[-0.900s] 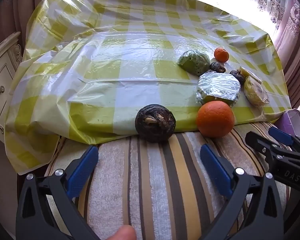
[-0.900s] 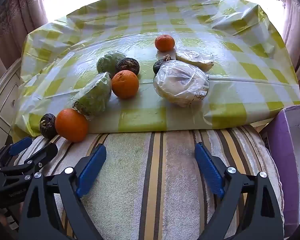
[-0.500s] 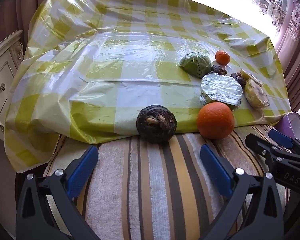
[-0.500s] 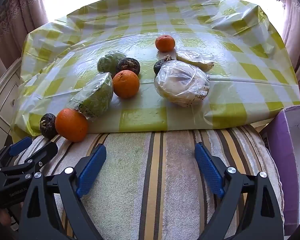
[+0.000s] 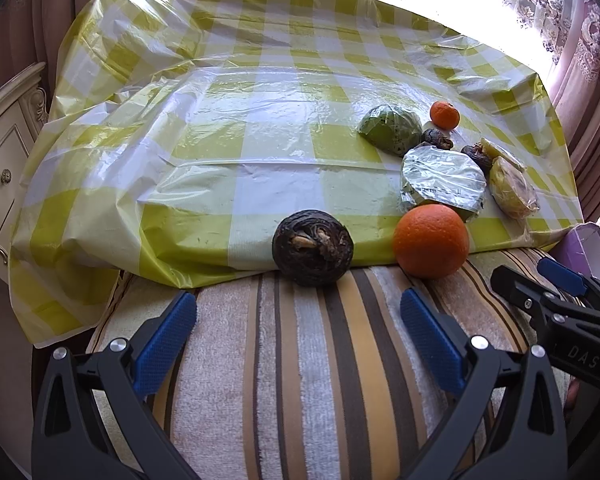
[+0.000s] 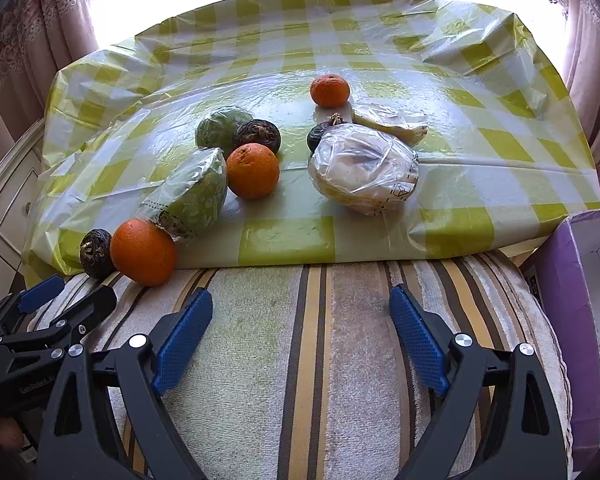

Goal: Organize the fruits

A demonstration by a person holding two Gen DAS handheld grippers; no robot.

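Two hand-held grippers are hovering above a striped terry-cloth towel (image 6: pixel 324 360) at the near edge of a table draped in a glossy yellow-and-white checked plastic cloth (image 5: pixel 228 132). The left gripper (image 5: pixel 298 344) is holding its ribbed blue pads wide apart with nothing between them, and the right gripper (image 6: pixel 300 336) is doing the same, both pointing toward the fruit.

A large orange (image 5: pixel 431 240) with pebbled skin is sitting where towel meets cloth, and beside it a dark, wrinkled round fruit (image 5: pixel 313 246) with a dried, pale scar on top is resting on the same seam, a gap between the two. Just behind the orange, a green half-fruit wrapped in shiny cling film (image 5: pixel 442 178) is lying on the cloth. In the right wrist view a second orange (image 6: pixel 253 171) is lying just beside that wrapped half, with another film-wrapped green piece (image 6: pixel 222 130) and a dark shrivelled fruit (image 6: pixel 257 136) close behind. Further right, a pale round fruit sealed in crinkled film (image 6: pixel 363 174) is resting near a small tangerine (image 6: pixel 329 89) and a wrapped yellowish slice (image 6: pixel 388 120). A purple box (image 6: pixel 564 280) is standing at the right edge of the towel.
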